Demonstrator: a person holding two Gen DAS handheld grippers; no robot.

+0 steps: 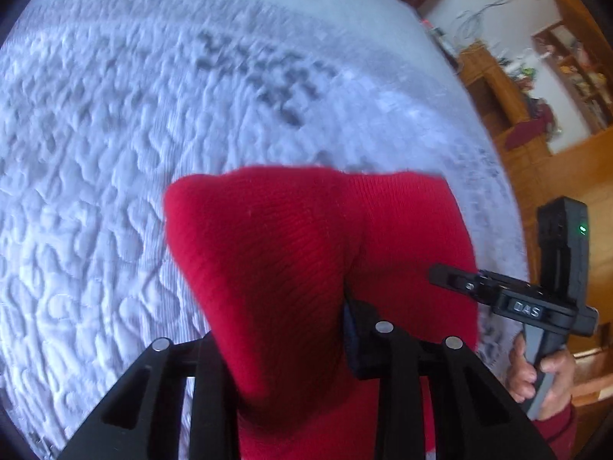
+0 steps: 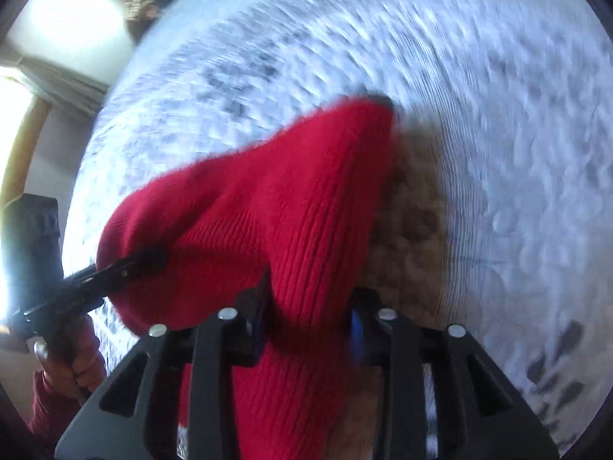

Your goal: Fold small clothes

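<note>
**Holding red knit garment aloft, both grippers engaged**

Pinching with left gripper: fingers closing on a bunched fold of the red knit garment, cloth filling the gap and spilling forward over the tips. Pinching likewise with right gripper: jaws pressing together on a gathered ridge of the same piece, ribbed knit draping down between the arms.

Hanging between the two tools, apparently lifted off the white quilted bedspread rather than lying flat; contact further out not discernible through motion blur. Partly covering a tan fuzzy item beside it, identity unclear.

Judging handling: light, soft, stretchy, sagging wherever unsupported; not fragile, not slippery, ribbing giving good purchase. Thick bunches risking uneven folds. Favouring grips at opposite corners or along a hem edge, single layer, keeping the span taut for laying flat.

Noting wooden shelving beyond the bed.
</note>
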